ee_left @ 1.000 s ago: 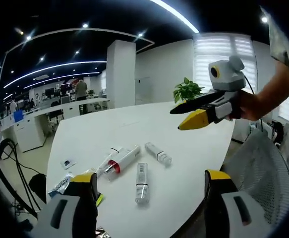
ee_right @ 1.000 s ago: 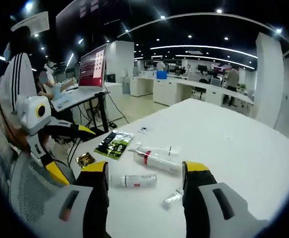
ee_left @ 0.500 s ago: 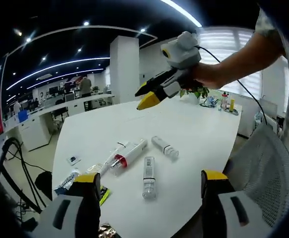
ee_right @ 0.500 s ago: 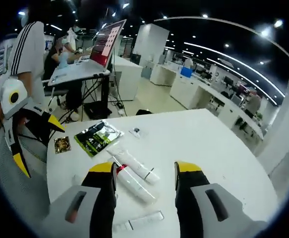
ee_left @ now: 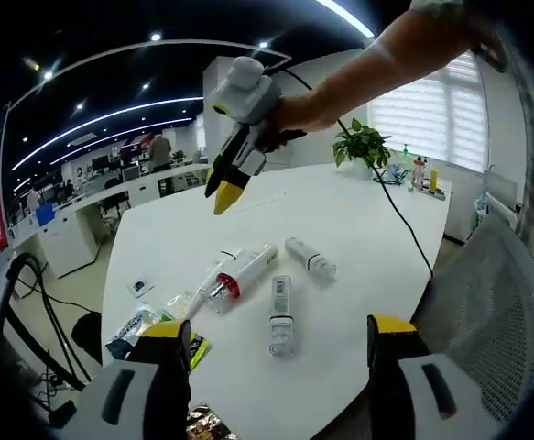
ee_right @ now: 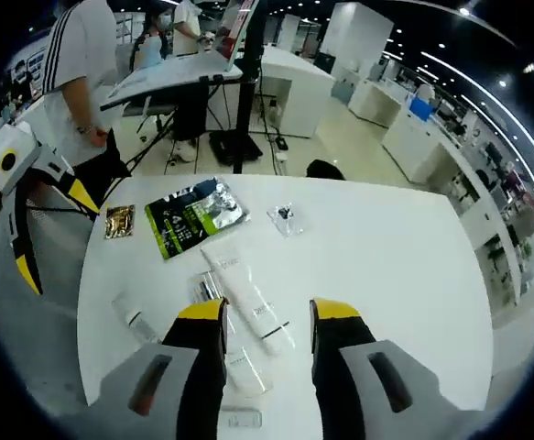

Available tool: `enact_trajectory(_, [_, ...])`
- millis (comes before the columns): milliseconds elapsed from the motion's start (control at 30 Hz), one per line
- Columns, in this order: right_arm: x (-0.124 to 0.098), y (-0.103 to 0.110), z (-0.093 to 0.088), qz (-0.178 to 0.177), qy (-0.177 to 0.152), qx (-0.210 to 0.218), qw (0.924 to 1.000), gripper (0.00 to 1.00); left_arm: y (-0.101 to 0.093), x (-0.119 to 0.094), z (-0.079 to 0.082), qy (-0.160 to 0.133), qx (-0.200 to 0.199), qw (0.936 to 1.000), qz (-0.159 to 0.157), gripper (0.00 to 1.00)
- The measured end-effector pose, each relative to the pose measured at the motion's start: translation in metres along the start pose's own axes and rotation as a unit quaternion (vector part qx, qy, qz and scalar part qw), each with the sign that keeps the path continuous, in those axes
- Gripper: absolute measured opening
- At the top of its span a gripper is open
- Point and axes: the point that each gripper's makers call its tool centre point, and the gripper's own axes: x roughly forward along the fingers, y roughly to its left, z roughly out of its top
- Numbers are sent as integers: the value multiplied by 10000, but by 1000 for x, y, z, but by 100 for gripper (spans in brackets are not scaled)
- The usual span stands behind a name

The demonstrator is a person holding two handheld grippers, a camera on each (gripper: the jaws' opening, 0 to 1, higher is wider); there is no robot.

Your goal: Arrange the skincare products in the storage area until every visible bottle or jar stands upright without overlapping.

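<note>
Several skincare items lie flat on the white table [ee_left: 358,211]: a white tube with a red cap [ee_left: 239,275], a thin tube [ee_left: 210,278] beside it, a clear bottle [ee_left: 280,314] and a small bottle [ee_left: 310,258]. My left gripper [ee_left: 278,328] is open at the table's near edge, holding nothing. My right gripper [ee_left: 223,188] hangs high over the far side, tips pointing down. From above, between its open jaws [ee_right: 267,310], I see the tubes [ee_right: 248,298] and a bottle [ee_right: 134,316] on the table [ee_right: 386,275]. The left gripper [ee_right: 56,234] shows open at the left.
A green-black sachet [ee_right: 191,213], a gold packet [ee_right: 118,221] and a small packet [ee_right: 285,215] lie at one end of the table. A mesh chair [ee_left: 495,312] stands close by. A person in a striped sleeve [ee_right: 83,64] stands at a desk beyond. A plant [ee_left: 363,145] sits at the far corner.
My right gripper has swung left across the left gripper view and tipped downward, and it now looks down on the table from higher. The products have not moved.
</note>
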Motion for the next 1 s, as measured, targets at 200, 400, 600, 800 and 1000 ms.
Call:
enact_trajectory(200, [32,11,-11,473,455,-300,9974,33,1,1,-5,129,110,9998,51,79])
enact_trajectory(400, [63,2,-30,651,904,-607,9919,31,4,1,-9,241,132,9996,112,77])
enact_trajectory(600, [86,-3,-43,792,1275,-673,9864,31,7,2,-12,308,156,9993,163,76])
enact_trajectory(800, [105,14,-42,1139,1401,-757,9806,32,9,2,-14,355,129,9990,220,76])
enact_trajectory(1000, [118,19,-47,1390,1563,-1171,9708,31,10,3,-16,411,135,9988,243,76])
